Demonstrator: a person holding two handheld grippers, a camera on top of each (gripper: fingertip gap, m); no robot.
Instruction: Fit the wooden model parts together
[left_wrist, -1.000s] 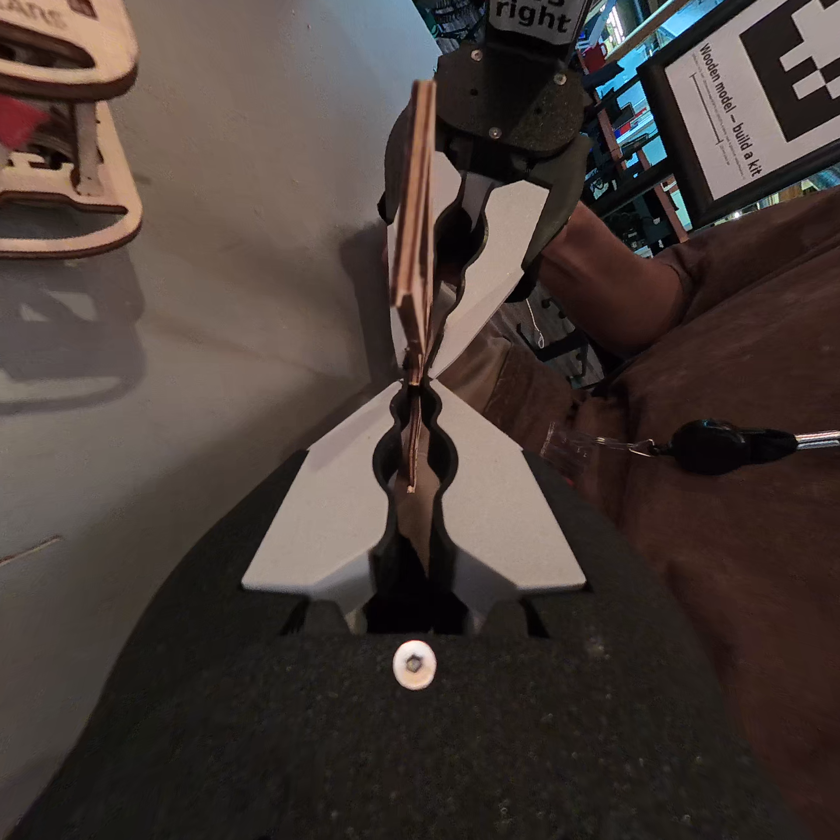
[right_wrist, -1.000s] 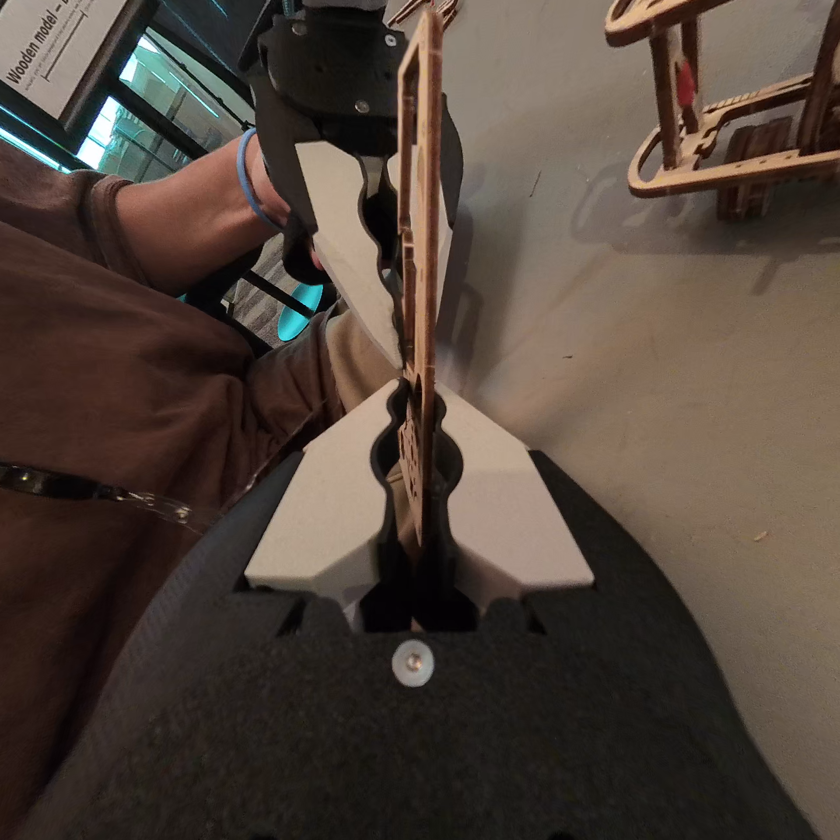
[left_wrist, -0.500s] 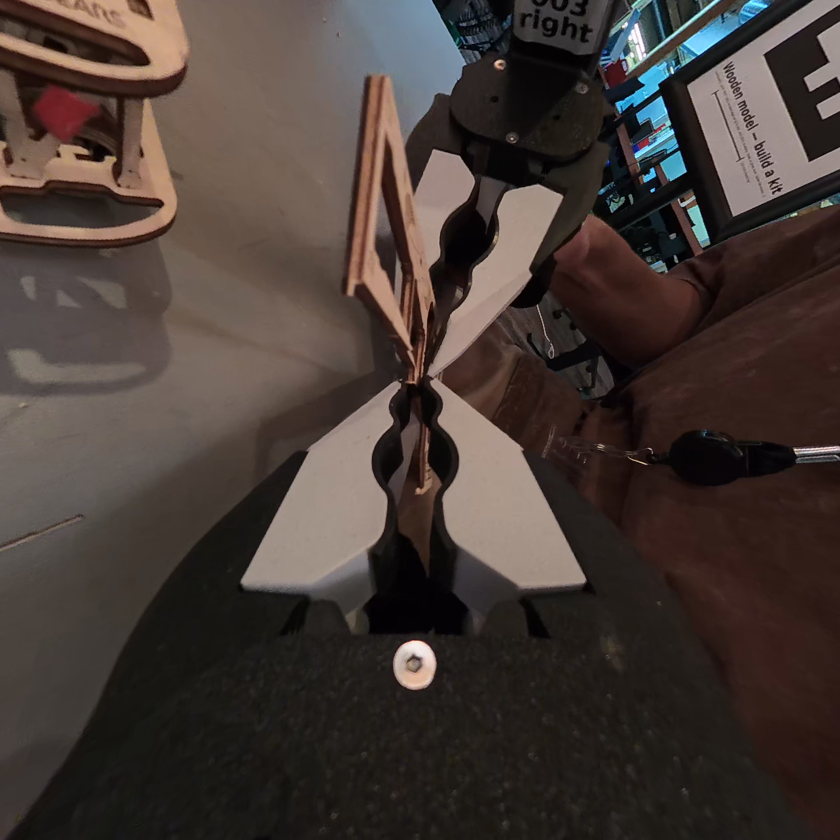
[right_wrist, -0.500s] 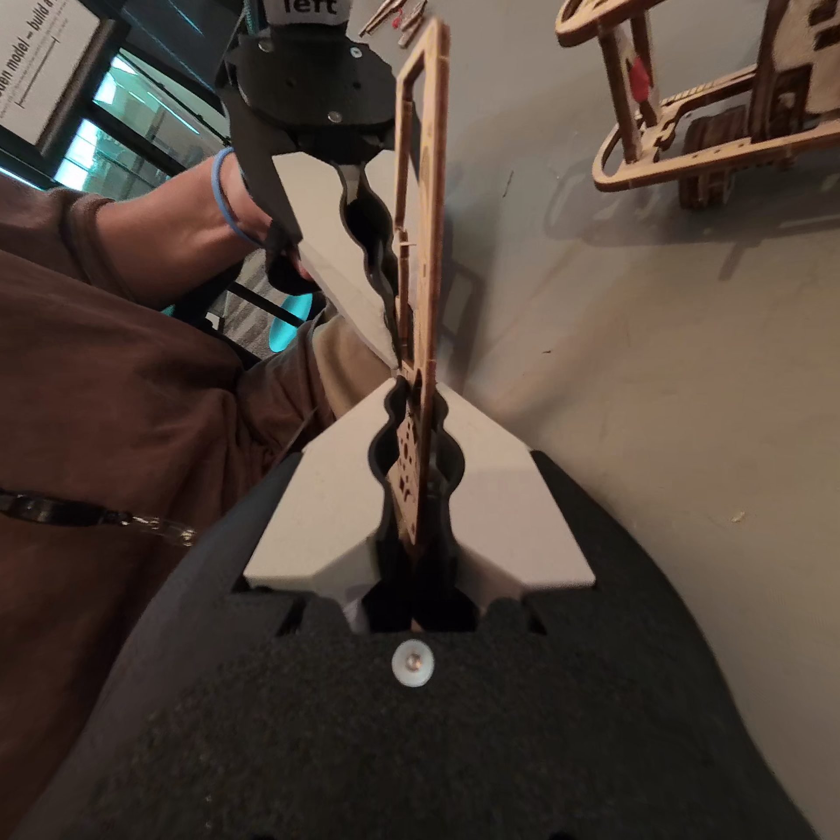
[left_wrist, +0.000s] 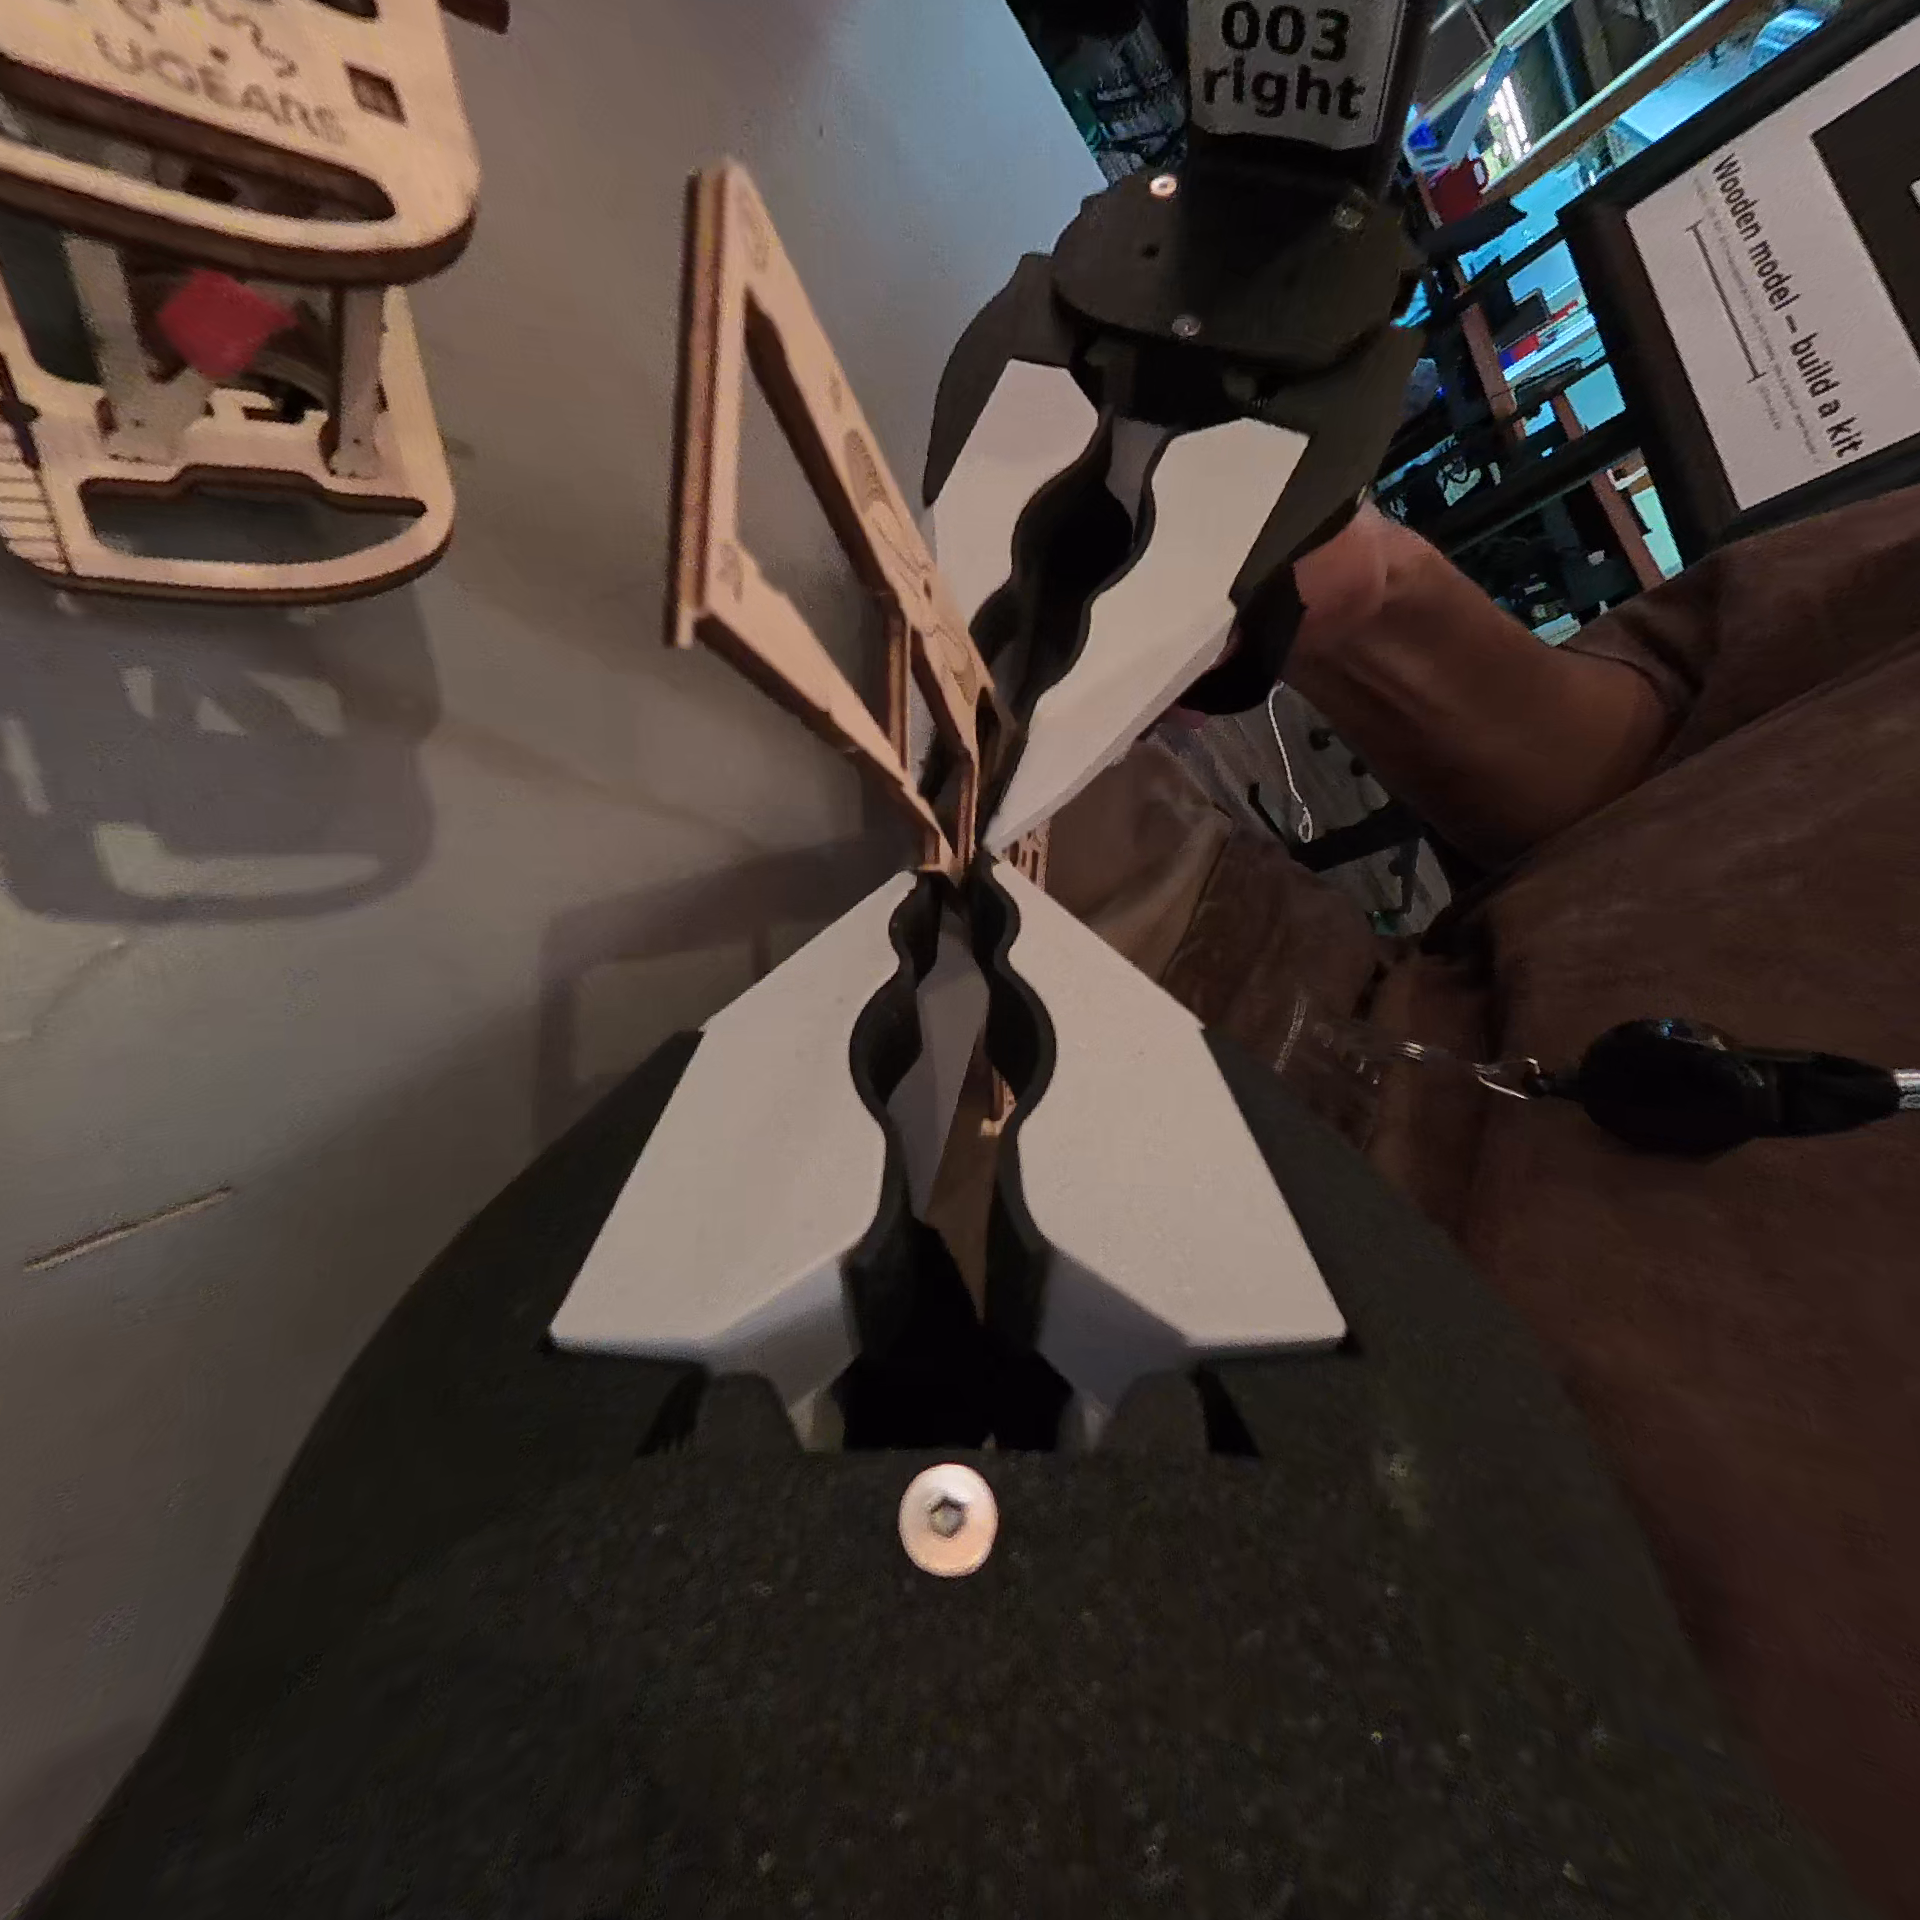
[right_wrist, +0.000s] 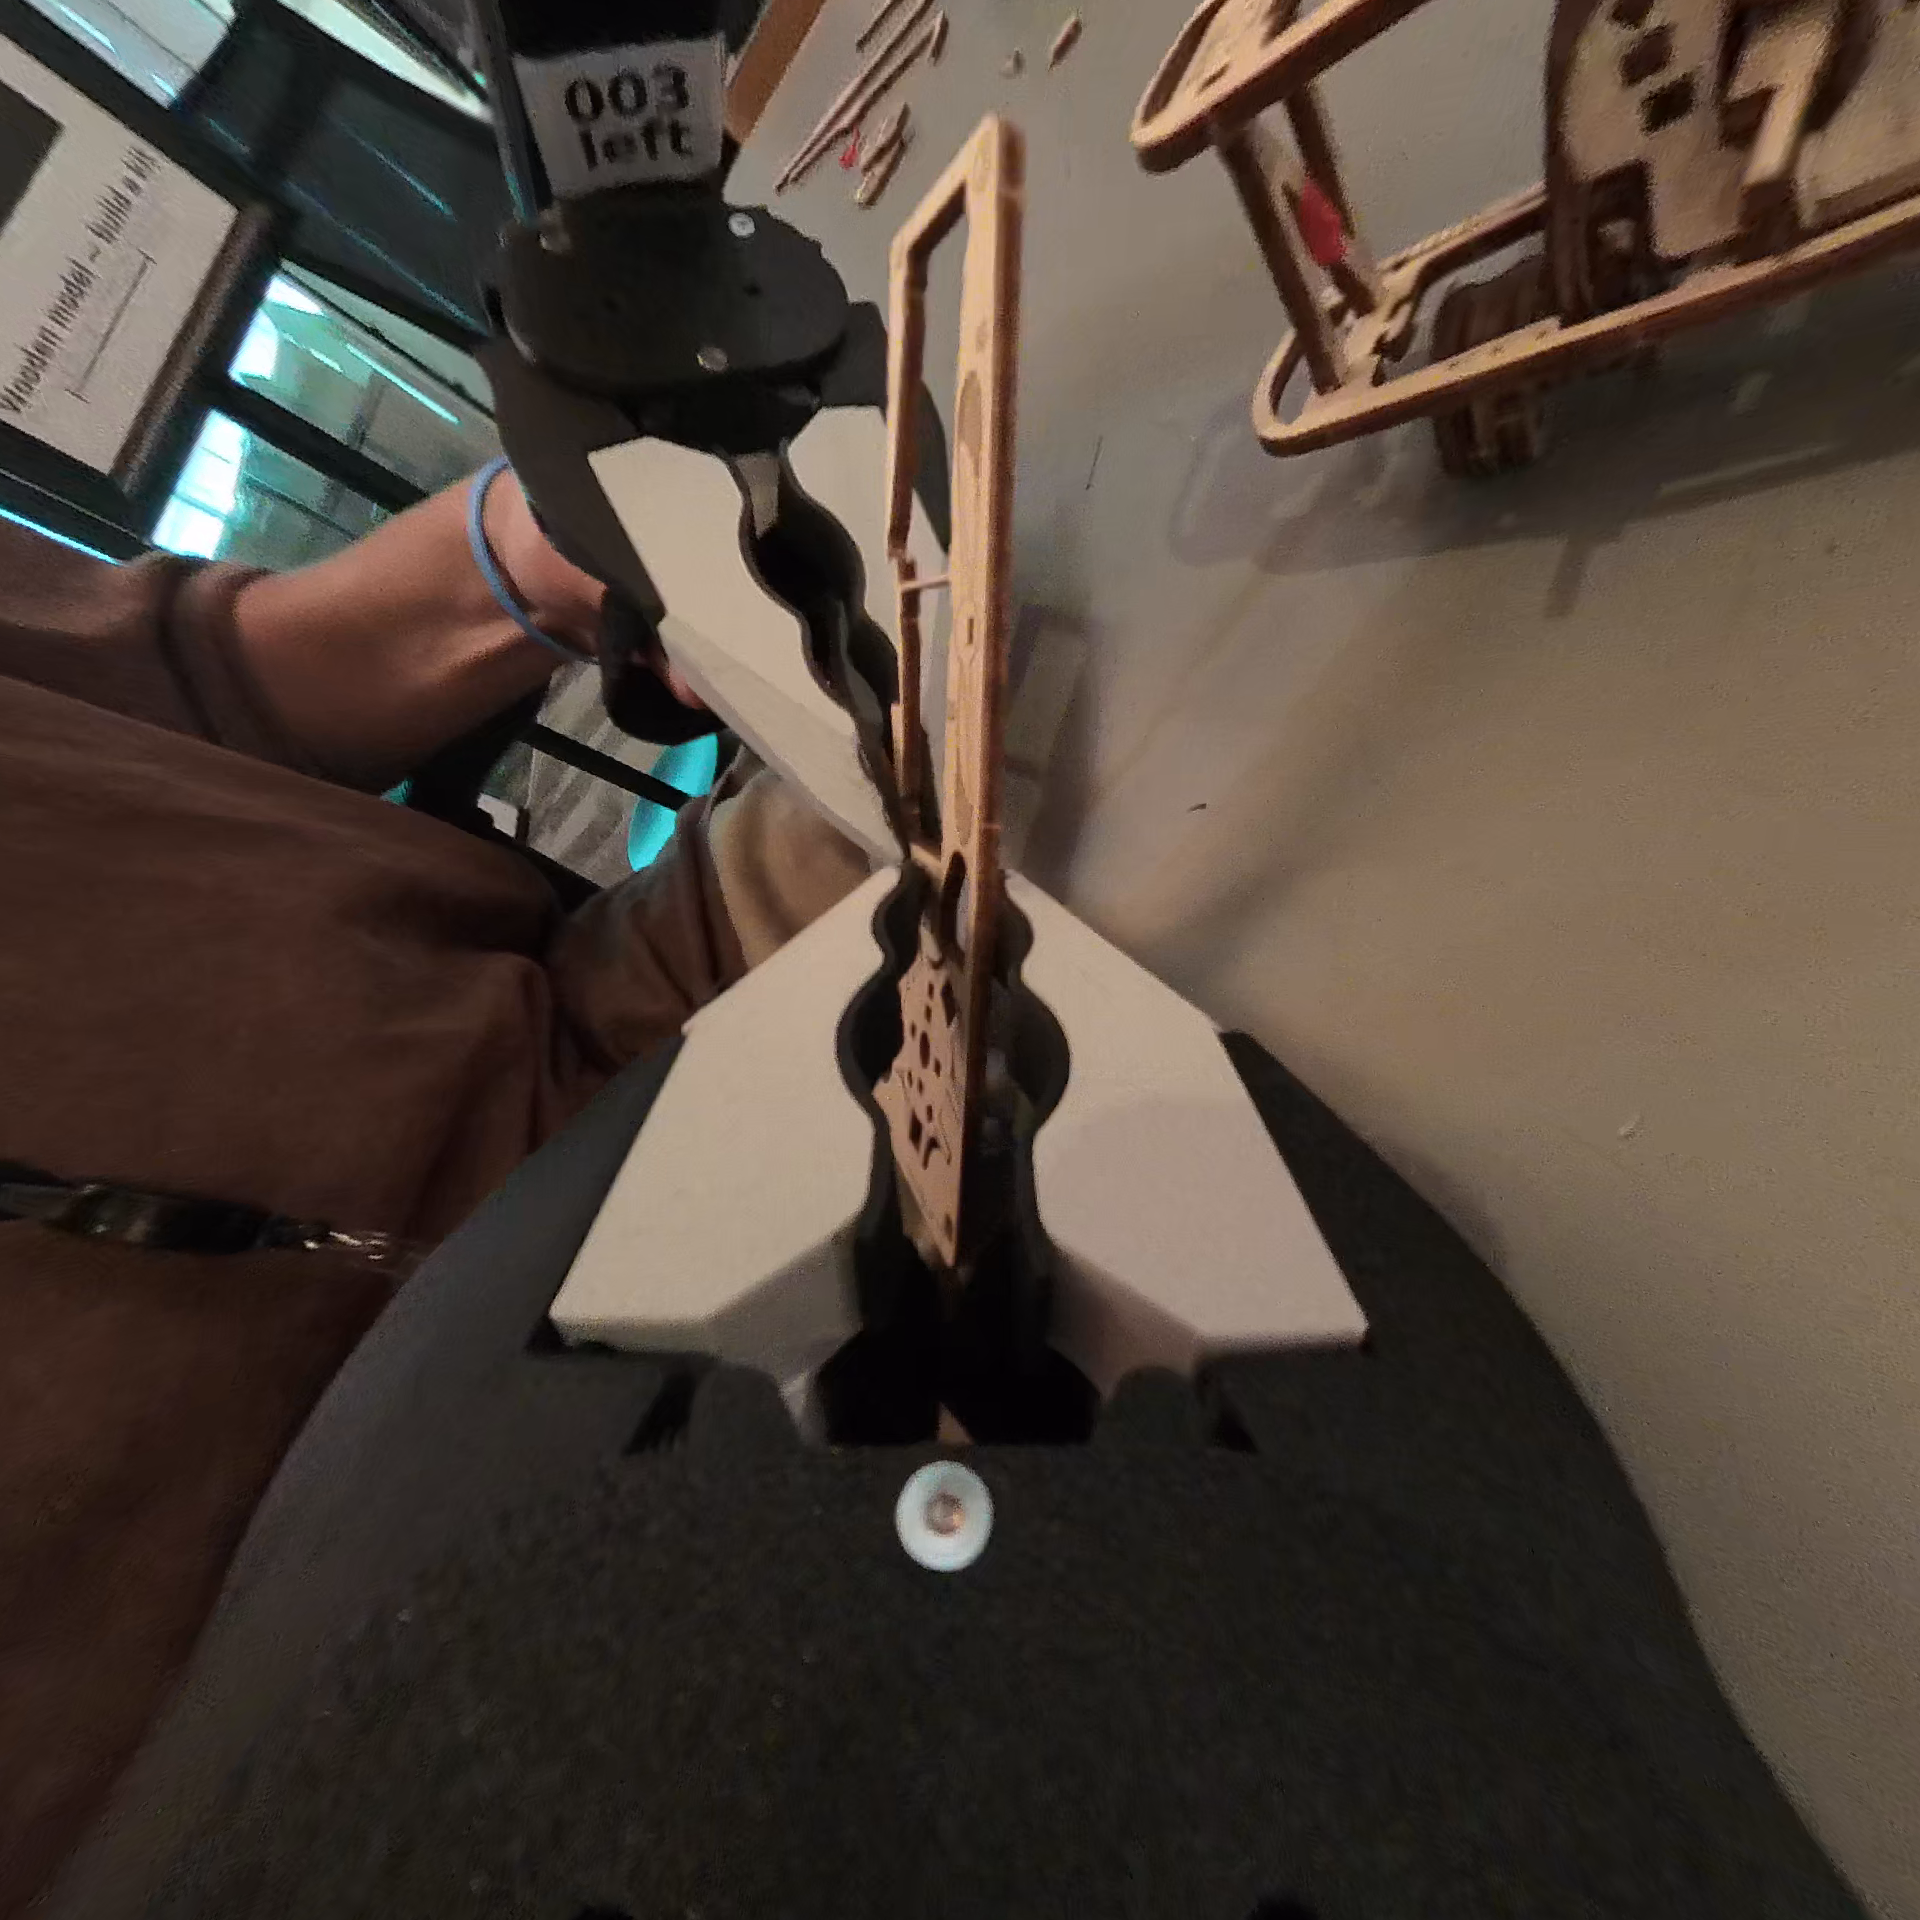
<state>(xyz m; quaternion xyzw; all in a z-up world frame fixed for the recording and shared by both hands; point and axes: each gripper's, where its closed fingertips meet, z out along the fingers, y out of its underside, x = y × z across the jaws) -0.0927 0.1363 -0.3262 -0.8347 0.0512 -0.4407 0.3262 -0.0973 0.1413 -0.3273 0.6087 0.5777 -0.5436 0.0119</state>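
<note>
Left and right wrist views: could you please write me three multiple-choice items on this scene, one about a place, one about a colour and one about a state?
1. Where is the built wooden model in the left wrist view?
A. On the table, upper left
B. On the person's lap
C. Between the tongs

2. What colour is the small piece inside the model?
A. Blue
B. Red
C. Green

3. How are the right tongs?
A. Wide open and empty
B. Shut on the wooden sheet
C. Lying on the table

Answers: 1 A, it stands on the grey surface away from both tongs; 2 B, a red block shows between its posts; 3 B, the sheet runs between the closed fingers in the right wrist view.
</note>
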